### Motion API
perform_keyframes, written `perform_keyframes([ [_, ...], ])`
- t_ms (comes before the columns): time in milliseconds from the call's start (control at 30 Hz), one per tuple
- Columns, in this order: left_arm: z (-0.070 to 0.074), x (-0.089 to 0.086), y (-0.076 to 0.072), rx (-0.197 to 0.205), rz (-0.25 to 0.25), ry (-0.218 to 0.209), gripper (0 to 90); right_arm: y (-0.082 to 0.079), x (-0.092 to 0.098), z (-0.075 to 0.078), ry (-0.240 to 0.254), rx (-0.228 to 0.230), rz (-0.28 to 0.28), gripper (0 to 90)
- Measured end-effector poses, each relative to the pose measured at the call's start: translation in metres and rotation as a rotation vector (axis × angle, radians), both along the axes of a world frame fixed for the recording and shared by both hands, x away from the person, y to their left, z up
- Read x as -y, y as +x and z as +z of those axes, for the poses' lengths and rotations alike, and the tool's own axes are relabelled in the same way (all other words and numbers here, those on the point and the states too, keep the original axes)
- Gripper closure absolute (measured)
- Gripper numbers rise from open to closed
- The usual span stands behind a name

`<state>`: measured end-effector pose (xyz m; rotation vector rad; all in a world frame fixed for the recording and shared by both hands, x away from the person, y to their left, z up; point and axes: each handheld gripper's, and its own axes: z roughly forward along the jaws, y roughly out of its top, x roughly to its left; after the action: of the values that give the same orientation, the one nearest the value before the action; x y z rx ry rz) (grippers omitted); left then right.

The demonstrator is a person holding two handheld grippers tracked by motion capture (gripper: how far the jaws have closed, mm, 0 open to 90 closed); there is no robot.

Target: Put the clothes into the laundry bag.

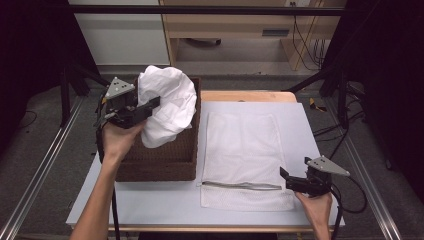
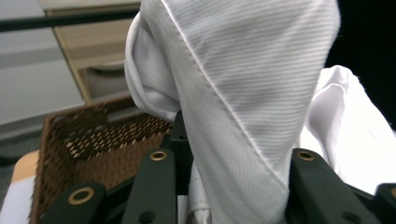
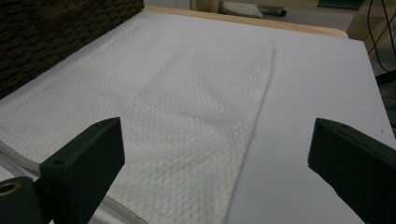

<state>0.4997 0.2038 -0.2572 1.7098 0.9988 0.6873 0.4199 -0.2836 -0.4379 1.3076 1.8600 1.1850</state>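
My left gripper (image 1: pixel 150 106) is shut on a bunched white garment (image 1: pixel 167 105), held up over the brown woven basket (image 1: pixel 165 165) at the table's left. In the left gripper view the striped white cloth (image 2: pixel 243 84) rises between the two black jaws, with the basket (image 2: pixel 84 149) below and behind it. A white mesh laundry bag (image 1: pixel 242 150) lies flat on the table to the right of the basket, its zipper (image 1: pixel 242 185) along the near edge. My right gripper (image 1: pixel 286 179) rests open at the bag's near right corner. Its jaws stand wide over the mesh bag (image 3: pixel 177 116).
The white table top (image 1: pixel 300 130) has bare room to the right of the bag and along the front edge. A wooden cabinet (image 1: pixel 240 25) stands beyond the table. Metal rails (image 1: pixel 40 170) run along both sides on the floor.
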Motion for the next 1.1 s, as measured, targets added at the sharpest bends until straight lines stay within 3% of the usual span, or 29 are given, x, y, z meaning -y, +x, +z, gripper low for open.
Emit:
perform_keyframes([
  [233, 0.013, 0.036, -0.018, 0.052, -0.080, -0.004, 65.4, -0.002, 0.005, 0.003, 0.001, -0.002, 0.005, 5.3],
  [500, 0.009, 0.077, -0.025, 0.066, -0.145, 0.020, 65.1, -0.003, 0.005, 0.005, -0.012, 0.011, 0.010, 2.2],
  [633, 0.004, 0.100, -0.028, 0.058, -0.190, 0.022, 64.9, -0.004, 0.003, 0.006, -0.018, -0.007, 0.022, 0.4],
  [667, -0.001, 0.113, -0.029, 0.053, -0.215, 0.026, 64.9, -0.004, 0.003, 0.005, -0.027, -0.005, 0.024, 0.4],
  [800, -0.010, 0.131, -0.031, 0.046, -0.243, 0.035, 64.5, -0.006, 0.003, 0.006, -0.034, 0.014, 0.024, 3.9],
  [833, -0.017, 0.141, -0.031, 0.031, -0.264, 0.033, 64.5, -0.007, 0.004, 0.007, -0.032, 0.016, 0.025, 4.5],
  [967, -0.030, 0.156, -0.030, 0.005, -0.284, 0.027, 64.2, -0.009, 0.006, 0.008, -0.043, 0.032, 0.015, 5.4],
  [1033, -0.045, 0.169, -0.028, -0.024, -0.295, 0.039, 63.7, -0.011, 0.008, 0.009, -0.033, 0.034, 0.007, 6.1],
  [1067, -0.045, 0.169, -0.028, -0.024, -0.295, 0.039, 63.5, -0.011, 0.008, 0.009, -0.033, 0.034, 0.007, 6.1],
  [1100, -0.056, 0.178, -0.026, -0.048, -0.303, 0.054, 63.0, -0.011, 0.010, 0.008, -0.023, 0.039, 0.010, 7.1],
])
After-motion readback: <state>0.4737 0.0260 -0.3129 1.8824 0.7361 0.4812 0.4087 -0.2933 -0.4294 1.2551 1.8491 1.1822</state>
